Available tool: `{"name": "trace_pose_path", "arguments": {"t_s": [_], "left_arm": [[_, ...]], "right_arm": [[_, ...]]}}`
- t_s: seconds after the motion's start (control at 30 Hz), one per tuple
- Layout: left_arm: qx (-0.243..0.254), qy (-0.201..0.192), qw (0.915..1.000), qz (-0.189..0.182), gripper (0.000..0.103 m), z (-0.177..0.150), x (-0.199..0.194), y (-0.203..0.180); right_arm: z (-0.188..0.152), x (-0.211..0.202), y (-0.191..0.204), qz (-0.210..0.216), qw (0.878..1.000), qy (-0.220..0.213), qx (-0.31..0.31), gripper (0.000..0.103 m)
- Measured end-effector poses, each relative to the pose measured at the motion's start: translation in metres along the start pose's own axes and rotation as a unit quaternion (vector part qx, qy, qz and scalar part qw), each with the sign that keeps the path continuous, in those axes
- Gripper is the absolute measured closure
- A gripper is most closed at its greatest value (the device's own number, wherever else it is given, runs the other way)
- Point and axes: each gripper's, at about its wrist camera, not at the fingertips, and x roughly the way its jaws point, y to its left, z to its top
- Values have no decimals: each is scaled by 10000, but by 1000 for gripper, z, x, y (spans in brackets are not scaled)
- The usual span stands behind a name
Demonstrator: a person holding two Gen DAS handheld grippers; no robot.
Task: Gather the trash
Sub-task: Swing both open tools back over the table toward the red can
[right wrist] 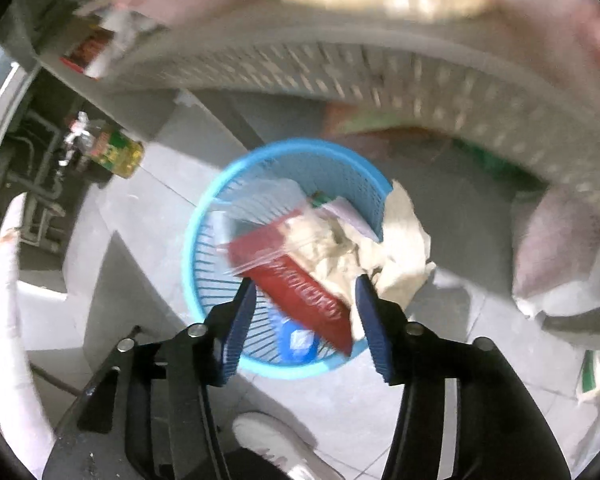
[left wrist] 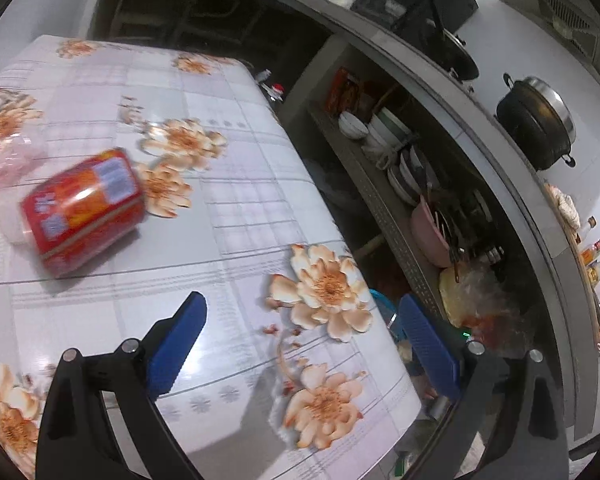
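Red and orange can [left wrist: 85, 212], pale grid-checked tablecloth [left wrist: 236, 208] with peach flowers, light blue slatted basket [right wrist: 220, 216], red wrapper [right wrist: 300, 284], cream crumpled paper [right wrist: 400, 248]

The left gripper [left wrist: 300, 340] and the right gripper [right wrist: 306, 312] look the same: black plastic arms with round silver screws at the joints, and two flat blue fingers [left wrist: 178, 344] with ribbed surface. A white shoe [right wrist: 276, 446] is worn.

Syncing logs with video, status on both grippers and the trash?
Left gripper open over table, red can ahead. Right gripper open above blue basket; red wrapper inside. Nothing blocking.
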Motion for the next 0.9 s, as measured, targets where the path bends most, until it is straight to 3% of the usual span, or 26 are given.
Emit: {"name": "trace_pose_path", "arguments": {"t_s": [0.23,0.4,0.53,0.63,0.77,0.9], "left_arm": [[-145,-513,9978,384,8,-11,-42,41],[-211,-999,9916,788,8,-10,-70,73],[-311,-1359,9841,1100,8,6,-81,96],[-461,-1464,9819,1111,9,26,-80,112],[-920,-1225,9839,920,22,54,-64,134],[-1250,-759,9852,892,31,73,-39,154]], "right_arm": [[-13,-107,59,707,9910,-870,-725,36],[-26,-164,125,1660,9702,-1087,-1391,30],[-54,-171,193,2424,9482,-575,-1972,30],[-71,-162,235,2881,9300,-61,-2281,30],[-99,-141,289,3537,8995,787,-2441,30],[-127,-125,327,3845,8757,1488,-2514,30]]}}
